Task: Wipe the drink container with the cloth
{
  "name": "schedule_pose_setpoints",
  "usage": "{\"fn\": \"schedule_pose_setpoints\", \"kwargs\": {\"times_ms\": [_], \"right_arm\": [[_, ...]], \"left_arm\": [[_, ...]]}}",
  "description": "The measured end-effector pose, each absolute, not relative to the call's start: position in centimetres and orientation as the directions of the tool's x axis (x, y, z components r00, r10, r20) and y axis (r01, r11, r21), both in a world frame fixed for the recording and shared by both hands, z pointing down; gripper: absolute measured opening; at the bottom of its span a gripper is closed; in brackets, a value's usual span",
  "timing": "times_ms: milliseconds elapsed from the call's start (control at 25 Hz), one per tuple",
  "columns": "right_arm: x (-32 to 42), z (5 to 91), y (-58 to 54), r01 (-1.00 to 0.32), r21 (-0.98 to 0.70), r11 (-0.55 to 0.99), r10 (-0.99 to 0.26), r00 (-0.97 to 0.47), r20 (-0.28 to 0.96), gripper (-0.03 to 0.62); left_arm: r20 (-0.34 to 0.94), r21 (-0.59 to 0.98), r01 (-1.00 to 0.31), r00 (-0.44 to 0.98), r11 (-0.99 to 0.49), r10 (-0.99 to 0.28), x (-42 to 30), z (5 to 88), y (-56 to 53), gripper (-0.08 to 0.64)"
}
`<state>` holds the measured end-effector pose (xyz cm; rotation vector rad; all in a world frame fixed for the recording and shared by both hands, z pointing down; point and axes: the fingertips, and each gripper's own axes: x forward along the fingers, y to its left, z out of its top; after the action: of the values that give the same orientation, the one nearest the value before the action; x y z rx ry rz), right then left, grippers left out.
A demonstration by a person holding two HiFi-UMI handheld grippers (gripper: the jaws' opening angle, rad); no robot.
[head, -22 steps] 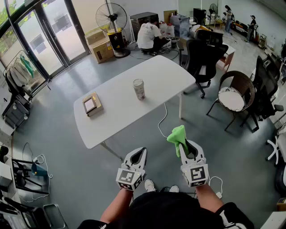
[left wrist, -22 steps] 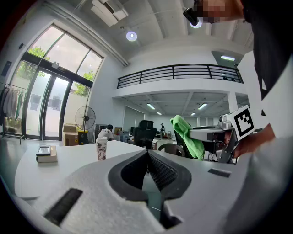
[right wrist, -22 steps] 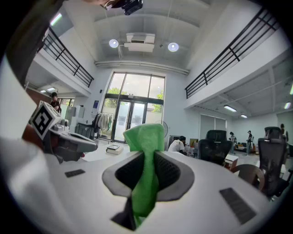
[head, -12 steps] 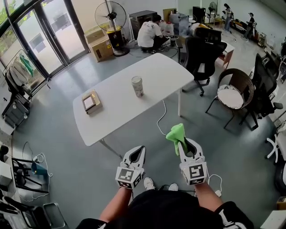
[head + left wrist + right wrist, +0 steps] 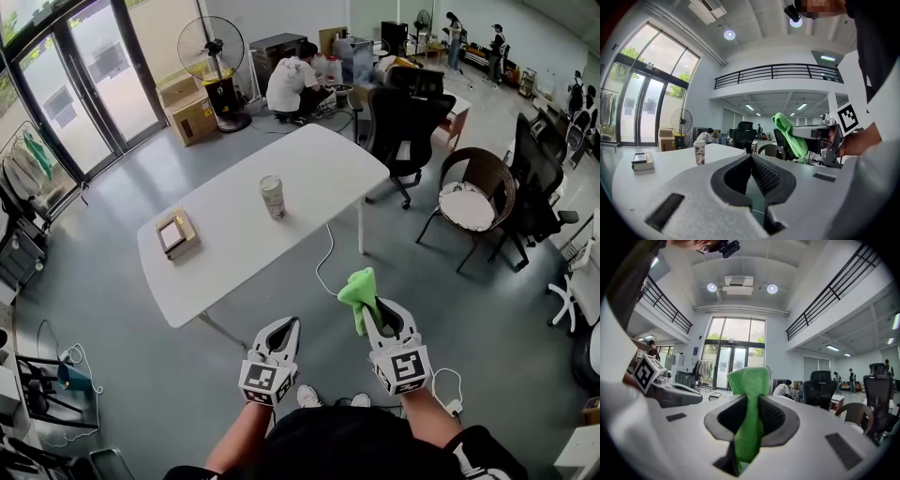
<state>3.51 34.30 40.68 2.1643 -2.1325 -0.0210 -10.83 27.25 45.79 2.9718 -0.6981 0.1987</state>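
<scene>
The right gripper [image 5: 380,314] pinches the green cloth [image 5: 356,289] between its jaws. The left gripper [image 5: 284,330] has its jaws together, empty. The drink cup [image 5: 272,197] stands upright near the middle of the white table [image 5: 202,286], well apart from both grippers.

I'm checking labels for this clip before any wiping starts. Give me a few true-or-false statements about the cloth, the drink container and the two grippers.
1. The right gripper is shut on the green cloth. True.
2. The left gripper holds the drink container. False: its jaws are together on nothing, and the container stands on the white table.
3. The cloth is touching the drink container. False: the cloth is in the right gripper, off the table and apart from the container.
4. The drink container stands upright. True.
</scene>
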Motion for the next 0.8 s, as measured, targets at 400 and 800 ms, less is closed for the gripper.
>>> {"fn": "schedule_pose_setpoints", "kwargs": {"times_ms": [400, 800], "right_arm": [[2.0, 41.9, 31.6, -0.997, 0.047, -0.057, -0.995, 0.061, 0.082, 0.081], [2.6, 41.8, 27.6, -0.997, 0.061, -0.052, -0.994, 0.058, 0.088, 0.081]], "left_arm": [[0.165, 0.041, -0.404, 0.905, -0.914, -0.393, -13.0, 47.2, 23.7, 0.014], [0.169, 0.045, -0.399, 0.906, -0.916, -0.387, -12.4, 47.6, 19.8, 0.014]]}}
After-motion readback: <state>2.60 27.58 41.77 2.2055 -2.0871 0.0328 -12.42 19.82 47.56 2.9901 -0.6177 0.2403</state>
